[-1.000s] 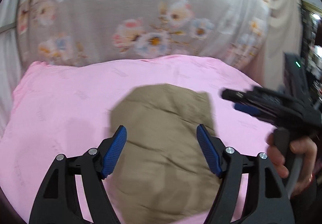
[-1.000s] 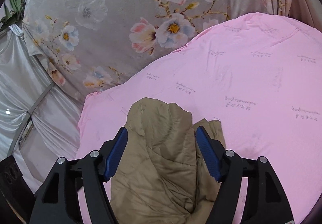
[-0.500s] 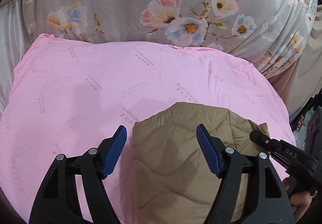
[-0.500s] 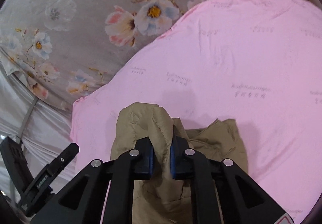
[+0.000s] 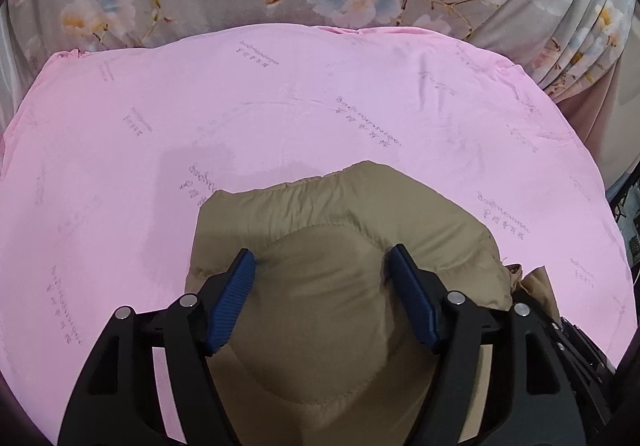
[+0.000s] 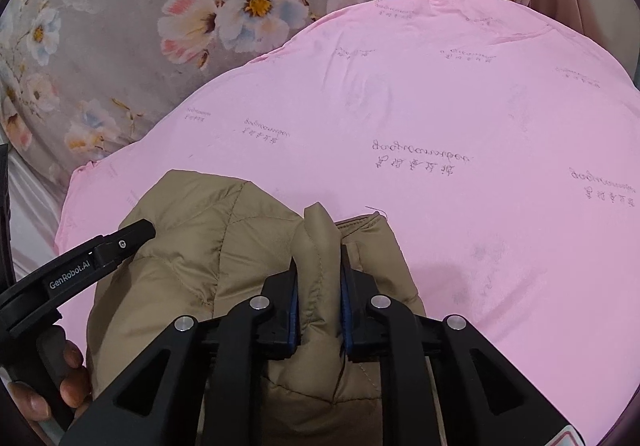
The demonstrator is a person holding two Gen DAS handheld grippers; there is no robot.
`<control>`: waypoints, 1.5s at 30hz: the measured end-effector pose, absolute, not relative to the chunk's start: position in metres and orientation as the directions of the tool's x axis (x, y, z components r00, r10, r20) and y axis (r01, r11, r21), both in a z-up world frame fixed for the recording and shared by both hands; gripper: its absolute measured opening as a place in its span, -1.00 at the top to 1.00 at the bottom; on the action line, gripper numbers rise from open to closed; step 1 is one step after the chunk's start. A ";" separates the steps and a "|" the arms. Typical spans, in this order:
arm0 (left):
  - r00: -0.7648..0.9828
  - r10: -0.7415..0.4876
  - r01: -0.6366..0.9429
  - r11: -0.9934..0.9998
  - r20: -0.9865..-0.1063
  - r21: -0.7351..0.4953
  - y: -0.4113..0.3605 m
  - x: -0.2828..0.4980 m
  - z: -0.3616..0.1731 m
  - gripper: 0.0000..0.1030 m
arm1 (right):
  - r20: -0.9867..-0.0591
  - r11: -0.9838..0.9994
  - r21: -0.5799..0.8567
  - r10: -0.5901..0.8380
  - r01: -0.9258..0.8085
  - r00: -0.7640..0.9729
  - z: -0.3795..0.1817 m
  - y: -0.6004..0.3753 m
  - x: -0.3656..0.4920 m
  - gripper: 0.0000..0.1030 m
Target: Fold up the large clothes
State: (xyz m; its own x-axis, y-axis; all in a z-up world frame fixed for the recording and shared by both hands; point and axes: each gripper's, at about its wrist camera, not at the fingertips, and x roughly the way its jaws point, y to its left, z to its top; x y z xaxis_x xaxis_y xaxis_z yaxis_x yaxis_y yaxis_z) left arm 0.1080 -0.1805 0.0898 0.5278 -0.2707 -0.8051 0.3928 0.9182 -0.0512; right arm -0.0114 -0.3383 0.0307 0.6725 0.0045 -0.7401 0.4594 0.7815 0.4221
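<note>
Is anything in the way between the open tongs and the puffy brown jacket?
No, nothing visible. The left tongs are open right over the brown jacket on the pink sheet. The right tongs already pinch a fold of it.

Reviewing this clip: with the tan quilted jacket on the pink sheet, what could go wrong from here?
1. The right gripper pinches only a narrow puffy ridge of the tan quilted jacket, and its jaws are opening slightly; the slick fabric may slip out.
2. The left gripper straddles the jacket with open jaws, so it may close on too thick a bunch, or drag the pink sheet.
</note>
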 end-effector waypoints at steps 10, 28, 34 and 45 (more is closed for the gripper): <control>0.593 -0.231 0.383 0.923 -0.771 0.018 -0.189 0.104 0.069 -0.39 | -0.730 0.772 0.440 0.011 0.458 0.683 0.011 -0.340 -0.008 0.68; 0.644 -0.197 0.373 0.924 -0.739 0.079 -0.196 0.100 0.058 -0.43 | -0.722 0.761 0.460 0.020 0.458 0.691 0.001 -0.340 -0.006 0.67; 0.658 -0.184 0.367 0.925 -0.730 0.098 -0.197 0.100 0.057 -0.44 | -0.714 0.750 0.480 0.032 0.455 0.699 -0.002 -0.342 -0.006 0.67; 0.639 -0.200 0.376 0.924 -0.743 0.075 -0.176 0.085 0.078 -0.51 | -0.643 0.672 0.592 0.061 0.445 0.764 0.021 -0.363 -0.056 0.28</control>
State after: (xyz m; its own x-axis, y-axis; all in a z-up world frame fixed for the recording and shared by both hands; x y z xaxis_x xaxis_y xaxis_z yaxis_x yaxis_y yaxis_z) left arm 0.0847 -0.1761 0.0778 0.6390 -0.2000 -0.7428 0.3762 0.9235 0.0750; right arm -0.0560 -0.3626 0.0213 0.7636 0.0606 -0.6428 0.4451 0.6718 0.5921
